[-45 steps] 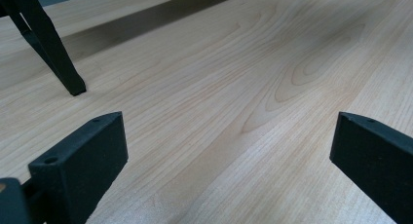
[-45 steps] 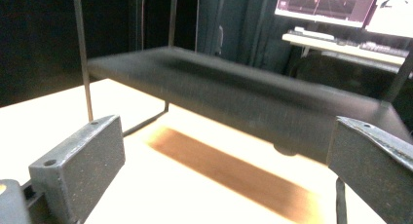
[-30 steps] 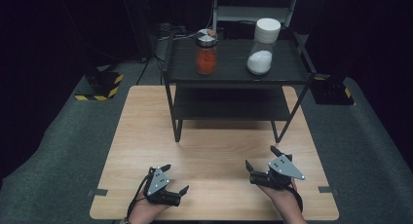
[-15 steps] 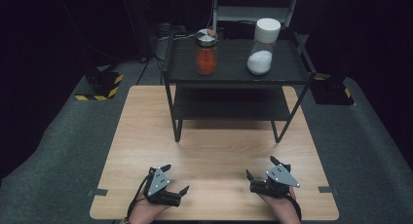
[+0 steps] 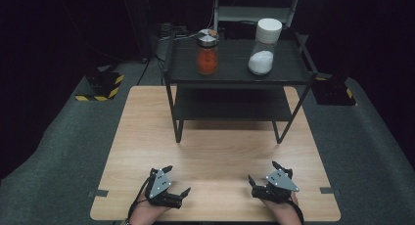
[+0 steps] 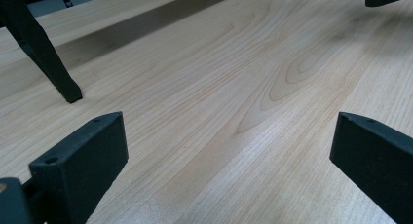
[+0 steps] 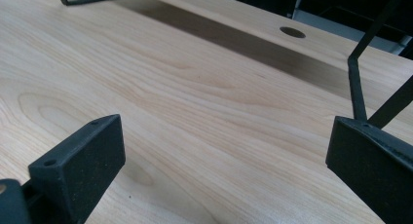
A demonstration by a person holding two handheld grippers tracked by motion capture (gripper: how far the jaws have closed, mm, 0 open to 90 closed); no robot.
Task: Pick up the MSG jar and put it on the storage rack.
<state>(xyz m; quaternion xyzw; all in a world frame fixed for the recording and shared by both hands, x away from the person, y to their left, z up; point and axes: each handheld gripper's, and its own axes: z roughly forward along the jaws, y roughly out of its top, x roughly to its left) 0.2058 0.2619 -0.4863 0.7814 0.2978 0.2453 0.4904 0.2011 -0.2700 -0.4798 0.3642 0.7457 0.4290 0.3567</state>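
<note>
Both the left gripper (image 5: 177,182) and the right gripper (image 5: 262,172) rest at the frame bottom on the surface (image 5: 215,151), fingers spread, grasping nothing.

Both hand-held grippers low at the near edge, jaws spread, nothing held.

The left black two-jaw gripper with grey three-cornered top plate (image 5: 176,181) sits in the person's left hand (image 5: 147,213), jaws pointing forward and to the right, set wide apart with nothing between them. The right black two-jaw gripper with grey top plate (image 5: 263,172) sits in the right hand (image 5: 283,209), jaws angled forward and to the left, likewise wide apart and empty. The two grippers are well apart from each other.
</note>
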